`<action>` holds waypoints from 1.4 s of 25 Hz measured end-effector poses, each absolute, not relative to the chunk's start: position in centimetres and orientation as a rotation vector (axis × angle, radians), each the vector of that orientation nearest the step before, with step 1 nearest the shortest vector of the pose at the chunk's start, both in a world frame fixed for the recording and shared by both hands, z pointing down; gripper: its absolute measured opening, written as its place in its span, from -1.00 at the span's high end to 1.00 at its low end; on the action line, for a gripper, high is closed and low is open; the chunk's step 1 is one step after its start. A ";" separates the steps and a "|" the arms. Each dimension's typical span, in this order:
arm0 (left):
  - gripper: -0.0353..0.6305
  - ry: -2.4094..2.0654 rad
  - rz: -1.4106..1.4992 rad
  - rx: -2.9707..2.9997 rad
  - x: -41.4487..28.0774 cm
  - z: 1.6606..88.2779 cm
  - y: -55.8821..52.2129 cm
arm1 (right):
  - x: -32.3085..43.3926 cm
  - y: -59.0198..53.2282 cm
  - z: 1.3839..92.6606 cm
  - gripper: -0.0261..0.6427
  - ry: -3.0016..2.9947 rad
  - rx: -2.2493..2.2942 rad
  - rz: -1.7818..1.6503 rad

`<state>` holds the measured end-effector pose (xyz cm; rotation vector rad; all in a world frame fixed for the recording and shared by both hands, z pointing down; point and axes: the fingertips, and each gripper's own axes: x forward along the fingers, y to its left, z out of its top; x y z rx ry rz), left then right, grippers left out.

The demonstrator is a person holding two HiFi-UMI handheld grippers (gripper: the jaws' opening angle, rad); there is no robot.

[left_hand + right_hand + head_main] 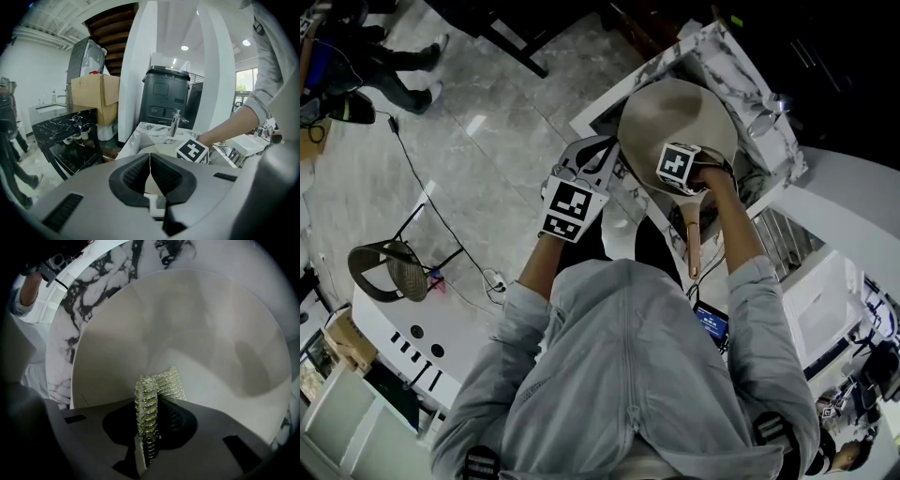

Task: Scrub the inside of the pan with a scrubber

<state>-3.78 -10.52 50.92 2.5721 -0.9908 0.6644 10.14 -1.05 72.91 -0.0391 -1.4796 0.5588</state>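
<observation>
A cream pan (675,112) lies tilted in a marble sink (741,66), its copper-coloured handle (692,246) pointing toward me. My right gripper (680,169) is down inside the pan, shut on a green-silver mesh scrubber (153,397). The scrubber's tip is at the pan's pale inner wall (197,338). At the pan's left rim my left gripper (602,161) has its jaws pressed together on a thin cream edge (150,164), apparently the rim. The right gripper's marker cube (192,151) shows over the pan (161,150) in the left gripper view.
A chrome faucet (176,123) stands at the sink's back. Beyond it are a black bin (164,101) and a cardboard box (93,93). A white counter (844,206) curves to the right. On the floor at the left are a chair (389,270) and cables.
</observation>
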 end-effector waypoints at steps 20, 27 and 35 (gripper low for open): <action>0.82 -1.001 0.700 2.567 -6.4 51.3 -12.1 | 13.5 -11.6 75.4 0.68 -1.494 0.488 0.588; 0.82 -1.012 0.697 2.562 -7.2 51.3 -12.7 | 11.5 -13.3 74.9 0.68 -1.553 0.565 0.625; 0.82 -1.020 0.678 2.558 -6.9 51.0 -12.9 | 6.0 -13.0 74.5 0.68 -1.744 0.544 0.786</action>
